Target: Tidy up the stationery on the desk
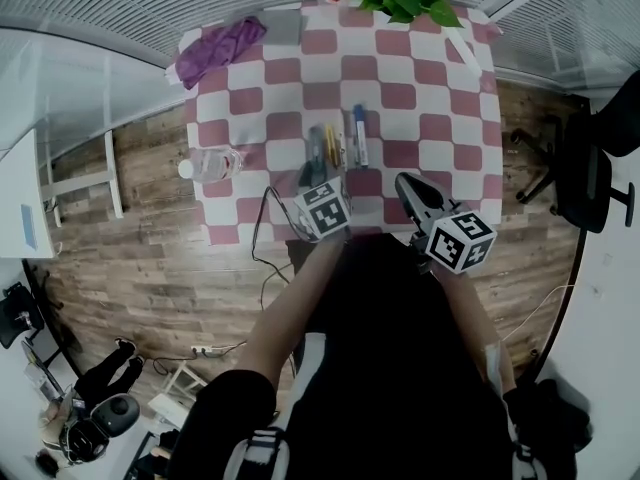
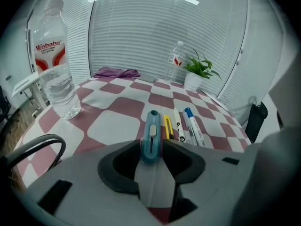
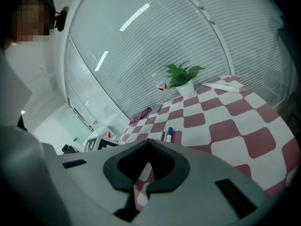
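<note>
A: How far has the tidying got?

B: Fairly far, by the look of it. Four pieces lie side by side in a neat row on the checked bench (image 2: 117,105), just below centre in the head view. They are a blue utility knife (image 2: 151,134), a yellow cutter (image 2: 168,127), a white pen (image 2: 178,125) and a blue-capped marker (image 2: 192,124), all pointing the same way.

A: Is the knife set down?

B: It seems to rest on the bench at the left end of the row, but the left gripper (image 2: 151,150) has not let it go. The knife's near end sits between the jaws and the pads appear to press both its sides, so the gripper is pinching it.

A: And the other one?

B: The right gripper (image 3: 147,142) is pressed together with nothing in it. It hangs at the lower right of the head view, apart from the row.

A: What is left?

B: Releasing the knife, probably. A long white thing (image 1: 462,48) lies alone near the upper right corner of the bench. It is too small to name, but it may be stationery to fetch. The water bottle (image 2: 56,79), purple cloth (image 2: 115,72) and potted plant (image 2: 197,72) look like no part of the job.

A: What does the knife look like?

B: It has a flat, teal-blue plastic body with rounded ends and a pale slider in a slot along its top face. There is a small dark hole at the far tip. No blade shows.
</note>
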Motion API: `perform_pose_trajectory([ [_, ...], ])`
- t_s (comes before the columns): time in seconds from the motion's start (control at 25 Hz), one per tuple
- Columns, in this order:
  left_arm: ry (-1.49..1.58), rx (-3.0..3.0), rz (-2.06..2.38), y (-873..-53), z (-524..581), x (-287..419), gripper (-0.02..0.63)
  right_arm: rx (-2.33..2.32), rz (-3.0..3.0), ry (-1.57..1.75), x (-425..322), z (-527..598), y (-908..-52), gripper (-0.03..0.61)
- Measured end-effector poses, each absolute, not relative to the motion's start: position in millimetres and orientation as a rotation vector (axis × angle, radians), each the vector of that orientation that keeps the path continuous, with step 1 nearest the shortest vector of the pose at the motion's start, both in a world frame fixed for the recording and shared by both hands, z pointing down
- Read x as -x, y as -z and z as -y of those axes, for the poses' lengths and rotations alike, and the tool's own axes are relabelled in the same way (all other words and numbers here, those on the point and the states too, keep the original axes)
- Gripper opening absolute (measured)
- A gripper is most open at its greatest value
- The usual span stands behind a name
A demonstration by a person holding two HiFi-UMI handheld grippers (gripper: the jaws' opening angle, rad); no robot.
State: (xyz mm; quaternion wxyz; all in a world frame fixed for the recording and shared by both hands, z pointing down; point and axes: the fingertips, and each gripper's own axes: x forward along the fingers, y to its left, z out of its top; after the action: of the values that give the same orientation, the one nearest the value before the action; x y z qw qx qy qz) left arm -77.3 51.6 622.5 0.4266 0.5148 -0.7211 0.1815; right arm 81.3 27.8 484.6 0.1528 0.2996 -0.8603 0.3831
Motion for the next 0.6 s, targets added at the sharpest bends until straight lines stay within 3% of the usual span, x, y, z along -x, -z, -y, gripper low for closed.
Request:
perform_pose_trajectory([
  [0.2, -0.421, -1.311, 1.788, -616.2, -51.4, 75.3, 0.196, -0.868, 2.480, -1.096, -80.1, -30.0, -482.5, 0.020],
  [0.6, -0.433, -1.544, 1.737, -569.9, -70.2, 73.5, 0.180, -0.881, 2.534, -1.078, -60.7, -51.2, -471.8, 0.020],
])
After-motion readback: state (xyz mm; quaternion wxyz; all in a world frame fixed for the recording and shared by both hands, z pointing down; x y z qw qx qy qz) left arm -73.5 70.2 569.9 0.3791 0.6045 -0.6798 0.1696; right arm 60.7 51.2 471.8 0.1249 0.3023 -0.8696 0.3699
